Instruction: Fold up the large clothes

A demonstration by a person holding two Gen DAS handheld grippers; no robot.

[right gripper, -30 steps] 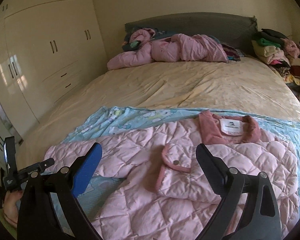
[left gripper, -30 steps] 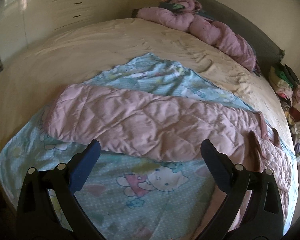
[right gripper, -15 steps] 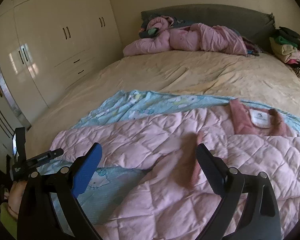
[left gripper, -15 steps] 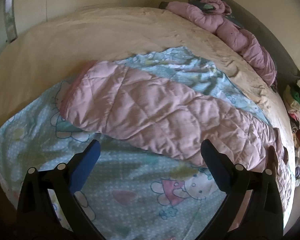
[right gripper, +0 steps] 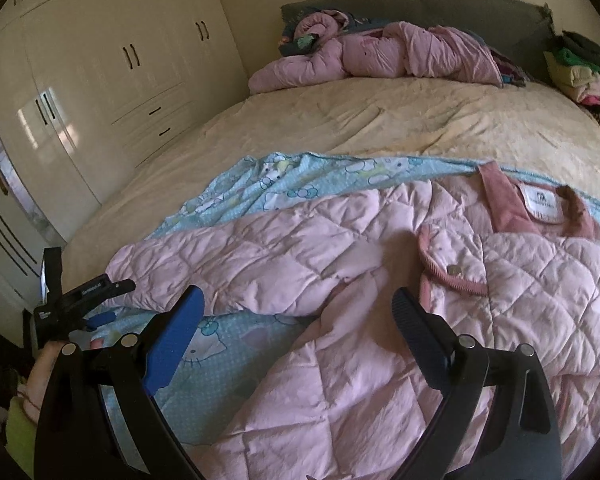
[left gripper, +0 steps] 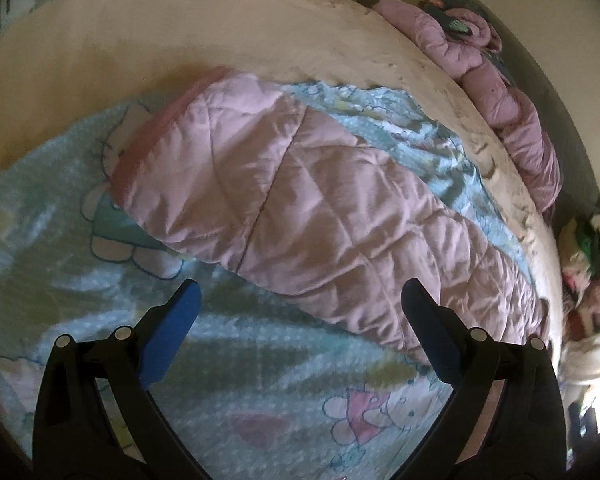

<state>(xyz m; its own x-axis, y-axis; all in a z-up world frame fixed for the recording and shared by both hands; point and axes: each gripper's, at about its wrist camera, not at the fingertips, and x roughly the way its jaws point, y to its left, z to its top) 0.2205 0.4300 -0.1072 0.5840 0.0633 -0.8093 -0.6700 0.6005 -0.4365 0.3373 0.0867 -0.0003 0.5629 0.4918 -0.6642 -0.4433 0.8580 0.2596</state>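
Pink quilted jacket (right gripper: 400, 280) is laid flat on the patterned blue sheet (left gripper: 260, 380), which is spread over the cream bedcover (right gripper: 380, 120) at the near end of the bed. Collar with white label (right gripper: 540, 200) is seen at the far right; front flap with snap (right gripper: 454, 270) lies just below it.

One sleeve (left gripper: 300, 208) is stretched out across the sheet, long axis running from the cuff (left gripper: 148, 140) at upper left down toward the body at lower right in the left wrist view. The cuff is the end farthest from the jacket body.

Left tongs (left gripper: 300, 300) are held spread wide, nothing between the jaws; the sleeve's near edge lies directly ahead, just past the fingertips. Right tongs (right gripper: 296, 304) are likewise spread and empty, poised over the armpit region where sleeve meets body.

Judgement: the sleeve is better reached by the left tongs, the cuff lying ahead and to their left; a fold inward across the body is likely called for, with the sleeve carried along its own axis

Spare pink jacket (right gripper: 380, 60) and stacked clothes (right gripper: 576, 72) are noted by the headboard, well apart
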